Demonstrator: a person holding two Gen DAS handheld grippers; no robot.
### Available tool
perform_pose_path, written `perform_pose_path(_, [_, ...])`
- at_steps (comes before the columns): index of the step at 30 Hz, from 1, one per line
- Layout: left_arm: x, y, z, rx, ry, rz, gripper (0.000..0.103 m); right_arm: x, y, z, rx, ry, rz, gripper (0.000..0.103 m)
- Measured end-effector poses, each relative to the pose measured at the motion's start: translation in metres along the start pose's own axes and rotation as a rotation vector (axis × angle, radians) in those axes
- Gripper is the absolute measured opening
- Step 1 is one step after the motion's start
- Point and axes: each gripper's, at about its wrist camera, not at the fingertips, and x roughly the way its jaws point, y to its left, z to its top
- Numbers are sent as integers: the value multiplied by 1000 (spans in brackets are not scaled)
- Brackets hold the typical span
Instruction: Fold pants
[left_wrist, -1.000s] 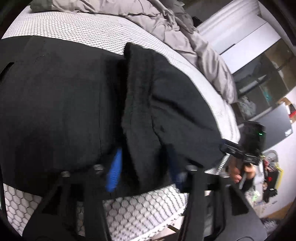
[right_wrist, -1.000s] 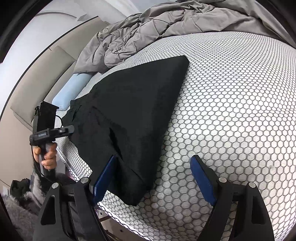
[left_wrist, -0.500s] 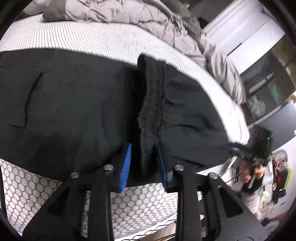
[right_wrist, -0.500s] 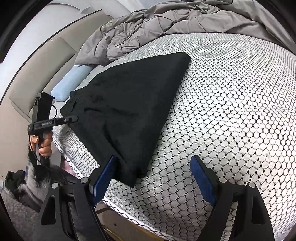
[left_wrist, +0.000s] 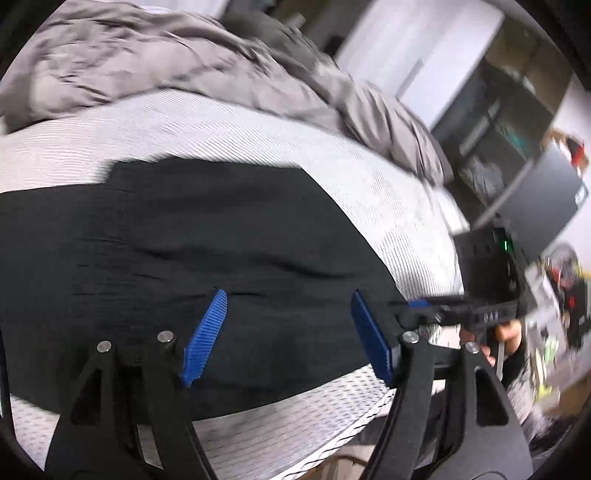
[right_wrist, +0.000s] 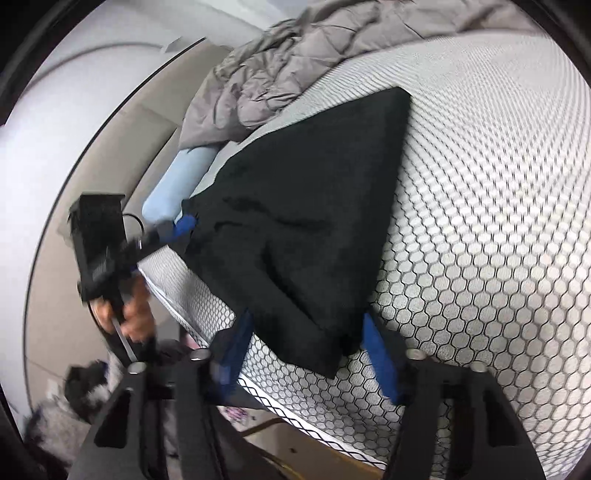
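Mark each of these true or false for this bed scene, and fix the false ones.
1. The black pants lie on a honeycomb-patterned mattress cover. True.
2. The grey comforter covers the pants. False: it is bunched beyond them, apart.
3. A pants corner sits between the right claw pads. True.
4. The left claw pinches a fold. False: its jaws are opening, nothing gripped.
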Motion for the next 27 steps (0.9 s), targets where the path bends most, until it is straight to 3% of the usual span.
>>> perform_pose_path(2, [19,-20,2,36,8,-18,67,-2,-7,-2,21,-6,-8,31])
perform_pose_path(4, [46,-39,8,55,43,-20,67,-5,-1,-11,-30,-15,-70,16])
perform_pose_path(9, [125,-67,19,37,186,-29,67,-3,11,-36,-94,-7,-143,14])
perform_pose_path(10, [134,-71,20,50,202,-18,67,-3,11,-39,-92,-15,-145,14])
perform_pose_path(11, [145,-83,23,95,219,40,67,-4,10,-41,-86,-28,-144,14])
perform_pose_path(14, [156,-93,24,152,220,90,67,-8,3,-43,-54,-36,-130,13])
perform_pose_path(20, [166,-85,32,70,172,105,67,2,19,-53,-121,35,-194,2])
perform_pose_path(24, [154,-86,30,56,146,89,67,-13,30,-64,-189,31,-195,4])
perform_pose_path(26, [139,-85,25,66,127,56,67,-34,33,-61,-186,-33,-183,17])
perform_pose_path(27, [129,-88,22,84,101,46,67,-43,32,-59,-179,-68,-166,29])
